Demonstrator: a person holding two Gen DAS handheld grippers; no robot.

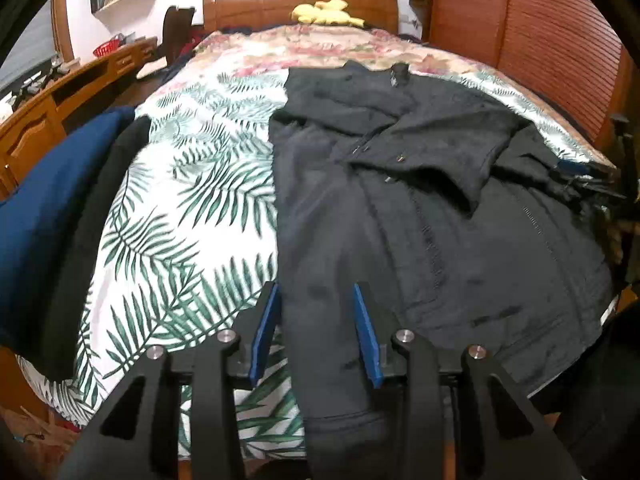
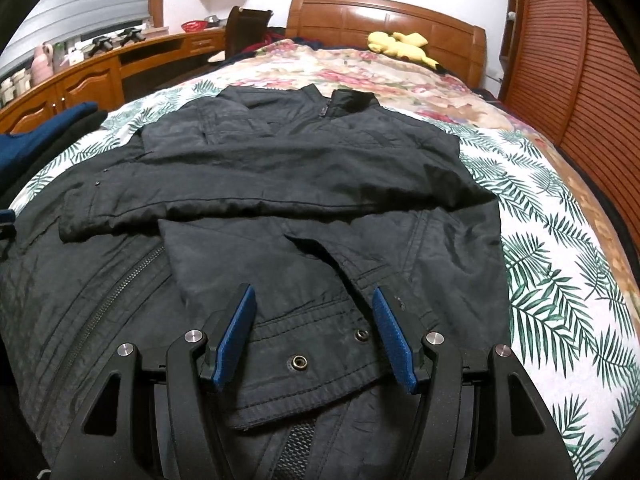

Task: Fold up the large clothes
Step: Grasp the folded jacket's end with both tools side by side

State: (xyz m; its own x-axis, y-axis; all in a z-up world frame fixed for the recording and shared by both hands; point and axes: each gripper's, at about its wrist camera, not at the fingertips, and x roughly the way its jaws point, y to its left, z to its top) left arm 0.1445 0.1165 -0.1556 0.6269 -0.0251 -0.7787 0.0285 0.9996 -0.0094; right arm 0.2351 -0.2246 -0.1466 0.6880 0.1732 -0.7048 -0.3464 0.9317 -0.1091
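A bed (image 2: 560, 240) with a palm-leaf cover carries a dark jacket (image 2: 300, 168), spread flat with its collar toward the wooden headboard (image 2: 384, 12) and one sleeve folded across the chest. The right gripper (image 2: 314, 300) hangs over the jacket's snap-button hem, jaws apart and empty. The left gripper (image 1: 316, 296) stands over the jacket's left edge, jaws partly apart, with cloth between them but unpinched.
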